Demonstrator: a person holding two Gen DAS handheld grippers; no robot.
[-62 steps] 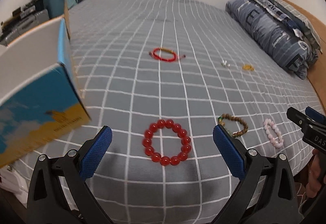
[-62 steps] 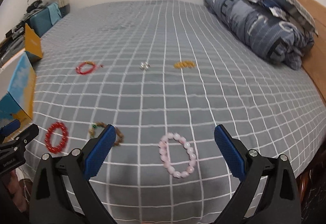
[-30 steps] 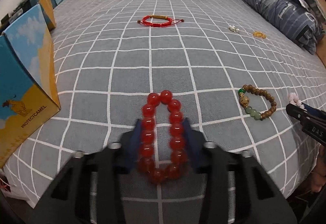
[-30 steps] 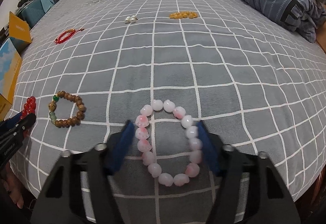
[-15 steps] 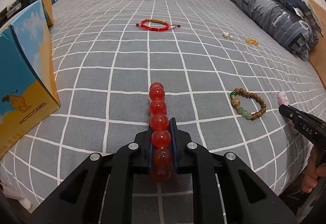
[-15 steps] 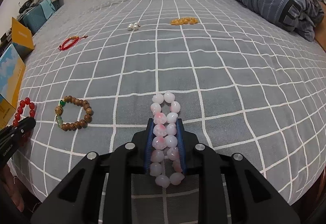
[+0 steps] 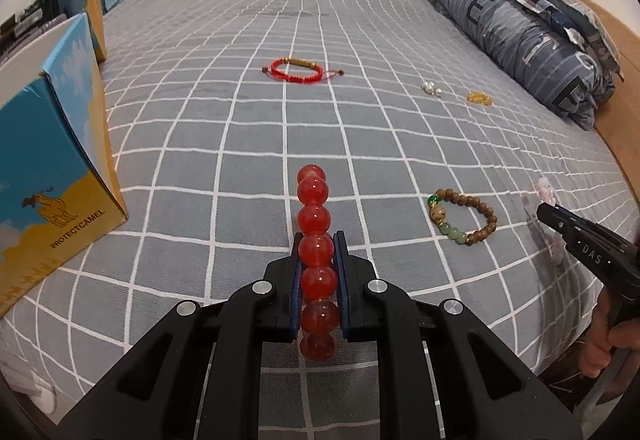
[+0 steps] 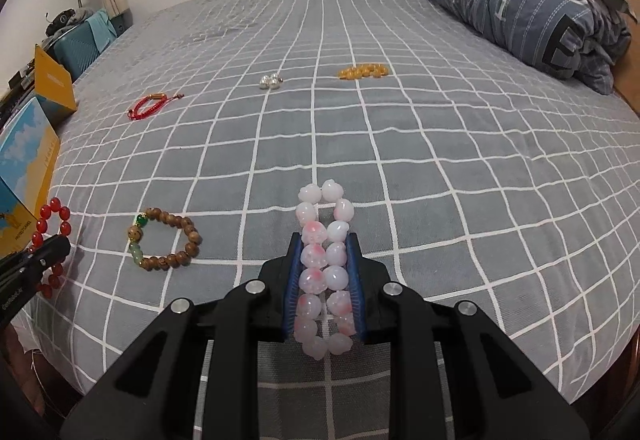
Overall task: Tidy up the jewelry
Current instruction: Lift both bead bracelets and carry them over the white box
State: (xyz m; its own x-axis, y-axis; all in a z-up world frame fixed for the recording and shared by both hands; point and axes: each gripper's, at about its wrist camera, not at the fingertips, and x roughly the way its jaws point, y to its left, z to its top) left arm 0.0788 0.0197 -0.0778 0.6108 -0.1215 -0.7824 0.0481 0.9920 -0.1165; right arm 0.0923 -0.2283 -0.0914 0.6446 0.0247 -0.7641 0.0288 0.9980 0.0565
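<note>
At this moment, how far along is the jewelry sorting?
Nothing looks put away yet. In hand: the left gripper is shut on the red bead bracelet, the right gripper on the pink bead bracelet. Left on the bed: the wooden bead bracelet, red cord bracelet, silver beads and amber beads.

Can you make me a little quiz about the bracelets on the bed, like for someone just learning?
1. True or false: the left claw is shut on the red bead bracelet.
2. What does the right claw hold? A) the pink bead bracelet B) the pearls C) the yellow beads
3. Fill in: the wooden bead bracelet lies loose on the ____.

Key
1. True
2. A
3. bed
</note>
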